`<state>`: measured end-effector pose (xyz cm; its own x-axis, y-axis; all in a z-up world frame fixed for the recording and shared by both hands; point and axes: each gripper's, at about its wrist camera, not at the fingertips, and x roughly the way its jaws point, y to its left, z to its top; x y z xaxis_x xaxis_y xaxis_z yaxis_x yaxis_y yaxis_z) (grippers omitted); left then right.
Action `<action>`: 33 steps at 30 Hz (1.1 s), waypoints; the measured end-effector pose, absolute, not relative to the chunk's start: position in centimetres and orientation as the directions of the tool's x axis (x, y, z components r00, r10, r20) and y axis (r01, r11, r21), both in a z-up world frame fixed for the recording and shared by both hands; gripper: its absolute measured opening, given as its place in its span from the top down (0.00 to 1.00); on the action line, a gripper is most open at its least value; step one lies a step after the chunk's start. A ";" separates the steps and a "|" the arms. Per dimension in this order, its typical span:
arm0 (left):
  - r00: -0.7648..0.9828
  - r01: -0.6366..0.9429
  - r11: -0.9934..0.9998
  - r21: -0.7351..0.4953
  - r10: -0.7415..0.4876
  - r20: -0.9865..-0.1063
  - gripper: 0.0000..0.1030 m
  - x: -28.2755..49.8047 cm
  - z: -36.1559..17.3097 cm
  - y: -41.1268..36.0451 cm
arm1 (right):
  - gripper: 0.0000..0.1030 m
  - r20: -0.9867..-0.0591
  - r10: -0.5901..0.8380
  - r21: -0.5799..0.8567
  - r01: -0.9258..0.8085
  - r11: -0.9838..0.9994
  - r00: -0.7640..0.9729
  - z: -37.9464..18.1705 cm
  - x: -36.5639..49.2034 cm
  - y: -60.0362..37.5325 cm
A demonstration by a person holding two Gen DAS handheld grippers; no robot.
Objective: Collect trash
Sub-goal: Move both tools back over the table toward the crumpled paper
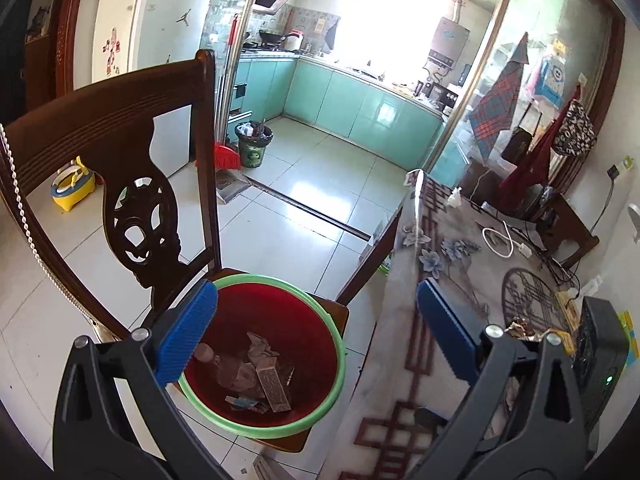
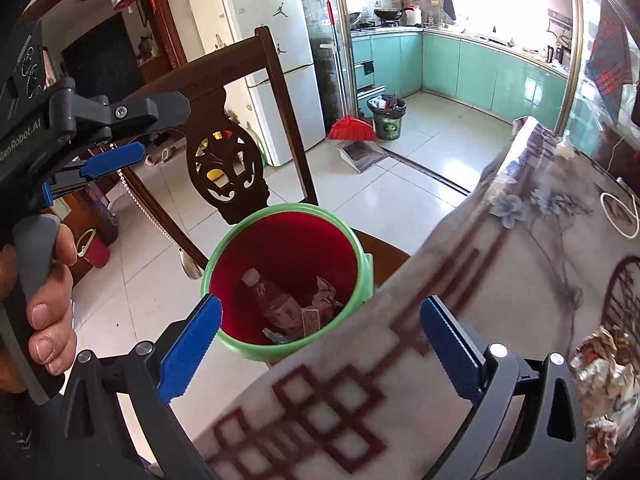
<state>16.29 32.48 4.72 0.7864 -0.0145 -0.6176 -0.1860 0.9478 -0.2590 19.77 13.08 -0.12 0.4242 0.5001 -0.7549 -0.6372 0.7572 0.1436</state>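
Observation:
A red bin with a green rim [image 1: 276, 280] [image 2: 288, 236] stands on the seat of a dark wooden chair [image 1: 136, 200] [image 2: 228, 168]. Inside it lie a plastic bottle [image 2: 272, 296], small boxes [image 1: 274, 386] and crumpled paper. My left gripper [image 1: 316, 332] hangs open over the bin with nothing between its blue pads; it also shows from the side at upper left as the left gripper [image 2: 160, 128], held by a hand [image 2: 48, 300]. My right gripper [image 2: 322, 348] is open and empty, over the table edge beside the bin. Crumpled wrappers [image 2: 604, 372] [image 1: 520, 328] lie on the table.
The table with a flowered cloth [image 1: 448, 248] [image 2: 520, 240] fills the right side, its edge close to the bin. On it lie a white cable [image 1: 500, 240] and a black device [image 1: 600, 352]. A red broom [image 1: 226, 156] and a green kitchen bin [image 1: 254, 146] stand by the doorway.

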 end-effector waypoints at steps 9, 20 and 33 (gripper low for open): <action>0.787 -0.041 0.983 -0.180 -0.079 -0.612 0.05 12.7 6.9 23.8 | 0.06 -0.735 0.428 0.099 -0.541 0.835 0.526 3.0 15.5 1.9; 0.722 0.167 0.966 -0.196 -0.255 -0.643 0.05 10.5 6.5 11.8 | 0.07 -0.739 0.279 0.026 -0.388 0.921 0.613 3.9 11.7 -12.5; 0.628 0.359 0.919 -0.160 -0.365 -0.687 0.05 10.7 4.3 -0.1 | 0.07 -0.749 0.161 -0.017 -0.261 0.965 0.643 2.7 10.0 -24.4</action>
